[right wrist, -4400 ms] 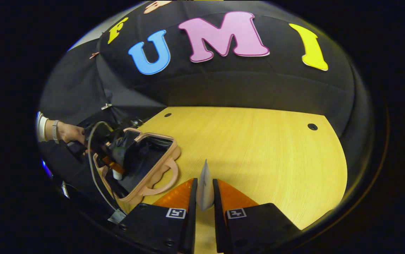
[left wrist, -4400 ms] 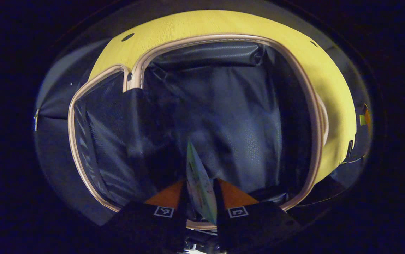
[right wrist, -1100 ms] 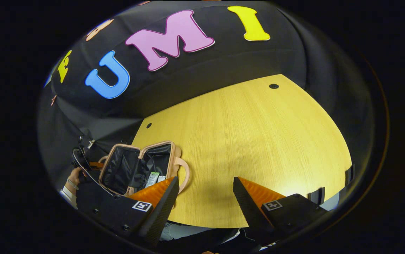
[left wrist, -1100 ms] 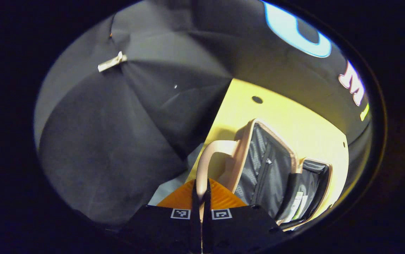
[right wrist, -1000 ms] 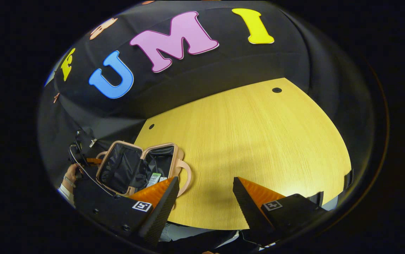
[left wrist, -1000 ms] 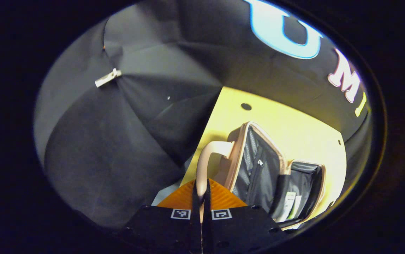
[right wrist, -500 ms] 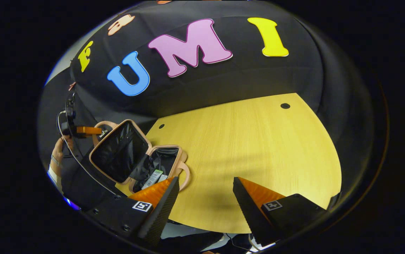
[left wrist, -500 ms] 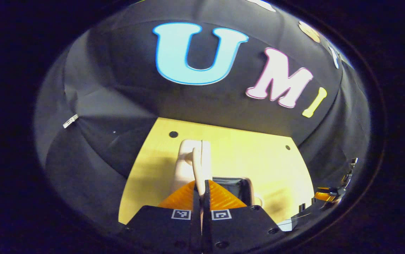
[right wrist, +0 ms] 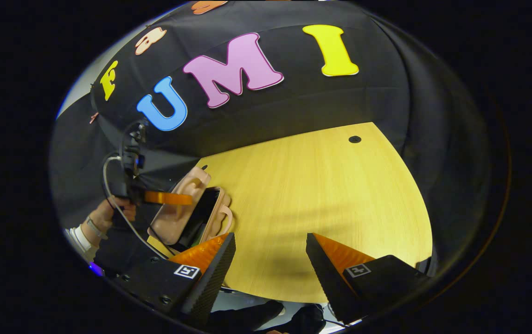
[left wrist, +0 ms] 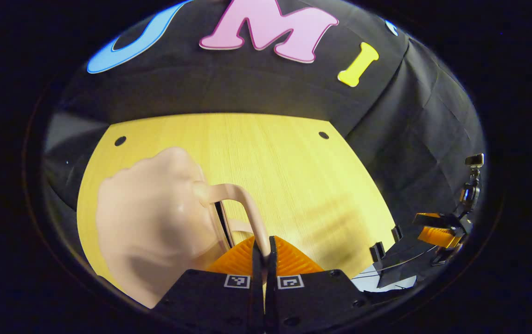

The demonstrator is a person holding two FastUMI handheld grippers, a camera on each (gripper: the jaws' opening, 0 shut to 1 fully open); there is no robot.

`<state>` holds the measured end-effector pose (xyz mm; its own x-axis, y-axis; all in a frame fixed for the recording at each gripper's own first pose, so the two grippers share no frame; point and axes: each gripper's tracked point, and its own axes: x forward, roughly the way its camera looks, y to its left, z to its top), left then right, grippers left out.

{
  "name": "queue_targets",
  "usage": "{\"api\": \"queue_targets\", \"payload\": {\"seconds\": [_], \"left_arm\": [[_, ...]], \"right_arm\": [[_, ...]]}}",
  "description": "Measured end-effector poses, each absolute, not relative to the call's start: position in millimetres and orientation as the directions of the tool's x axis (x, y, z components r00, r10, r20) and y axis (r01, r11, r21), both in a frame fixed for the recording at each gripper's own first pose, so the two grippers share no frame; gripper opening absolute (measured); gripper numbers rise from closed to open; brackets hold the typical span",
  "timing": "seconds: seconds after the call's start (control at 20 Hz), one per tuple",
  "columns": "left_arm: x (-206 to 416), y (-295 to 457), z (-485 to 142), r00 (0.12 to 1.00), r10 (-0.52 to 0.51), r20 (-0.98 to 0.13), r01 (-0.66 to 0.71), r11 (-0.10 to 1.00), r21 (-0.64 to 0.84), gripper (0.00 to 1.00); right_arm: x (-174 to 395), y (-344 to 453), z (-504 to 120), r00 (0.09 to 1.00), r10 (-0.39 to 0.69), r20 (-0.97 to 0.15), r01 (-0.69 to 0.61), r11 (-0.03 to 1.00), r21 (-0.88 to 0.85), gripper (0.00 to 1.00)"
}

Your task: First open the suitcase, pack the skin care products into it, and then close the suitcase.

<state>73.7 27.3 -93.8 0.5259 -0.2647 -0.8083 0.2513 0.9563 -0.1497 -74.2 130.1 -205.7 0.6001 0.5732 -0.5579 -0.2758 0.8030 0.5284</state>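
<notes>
The small pink suitcase (left wrist: 154,222) lies at the left of the yellow table (left wrist: 293,162). My left gripper (left wrist: 266,246) is shut on the lid's handle (left wrist: 242,204). In the right gripper view the suitcase (right wrist: 175,218) has its lid tilted low over the base, with a dark gap (right wrist: 201,213) still showing between them. There the left gripper (right wrist: 189,199) holds the lid from the left, with a hand (right wrist: 108,213) behind it. My right gripper (right wrist: 269,241) hovers open over the table's near edge, right of the suitcase, with nothing between its fingers. The contents are hidden.
The bare wooden table (right wrist: 321,195) stretches right and back from the suitcase, with small round holes (right wrist: 355,139) near its far edge. The black cloth wall rises behind it. In the left gripper view the right gripper (left wrist: 437,227) is at the far right.
The left gripper has swung the lid by its handle from wide open, past upright, down toward the base. The right gripper has stayed open and hardly moved.
</notes>
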Motion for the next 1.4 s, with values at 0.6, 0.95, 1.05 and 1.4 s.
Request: {"api": "queue_targets", "payload": {"seconds": [0.6, 0.95, 1.05, 1.4], "left_arm": [[70, -20, -72, 0.660, -0.190, -0.727, 0.267, 0.964, -0.010, 0.76], [23, -83, 92, 0.919, -0.171, -0.355, 0.211, 0.975, 0.075, 0.89], [4, -85, 116, 0.942, -0.145, -0.302, 0.175, 0.982, 0.073, 0.88], [-6, -70, 170, 0.982, -0.113, -0.152, 0.125, 0.990, 0.068, 0.90]], "right_arm": [[-66, 90, -191, 0.679, 0.536, -0.502, -0.306, 0.828, 0.470, 0.97], [-14, 81, -97, 0.832, 0.472, -0.290, -0.391, 0.872, 0.296, 0.97], [-6, 87, -75, 0.845, 0.482, -0.232, -0.426, 0.869, 0.252, 0.97], [8, 105, -8, 0.900, 0.425, -0.096, -0.399, 0.893, 0.209, 0.97]]}}
